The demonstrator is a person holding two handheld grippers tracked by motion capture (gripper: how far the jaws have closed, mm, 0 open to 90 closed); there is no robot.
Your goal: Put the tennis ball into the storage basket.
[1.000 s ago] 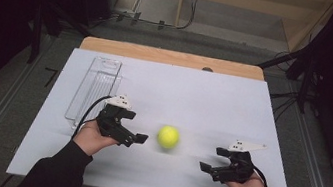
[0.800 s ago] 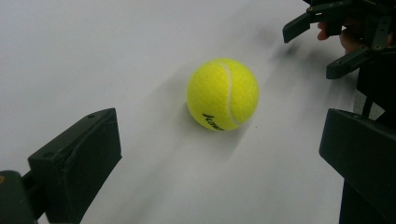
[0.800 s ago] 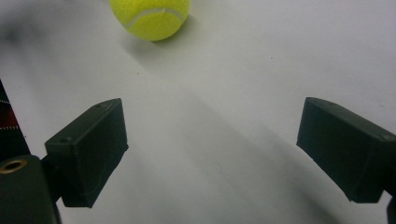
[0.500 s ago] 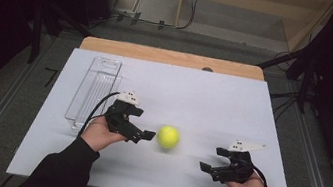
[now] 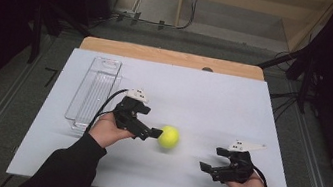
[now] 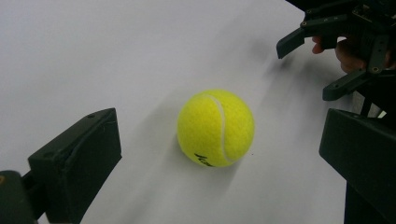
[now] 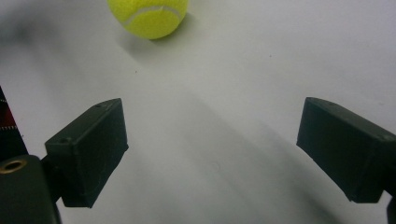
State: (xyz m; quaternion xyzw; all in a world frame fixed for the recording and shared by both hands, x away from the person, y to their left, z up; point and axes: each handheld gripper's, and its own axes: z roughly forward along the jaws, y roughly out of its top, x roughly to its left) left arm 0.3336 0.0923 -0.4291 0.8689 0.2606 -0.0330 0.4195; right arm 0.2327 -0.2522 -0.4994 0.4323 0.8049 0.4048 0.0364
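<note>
1. A clear plastic tray lies near the left edge of the white table, with nothing visible in it.
2. My left gripper reaches toward the ball, jaws spread wide with nothing between them.
3. The yellow tennis ball rests on the bare table just past my left jaw tips, not yet between them.
4. My right gripper waits near the front right, apart from the ball, its jaws also wide and holding nothing.
5. The likely risk: a jaw tip nudging the ball would send it rolling off, since it sits free on a smooth surface.
</note>
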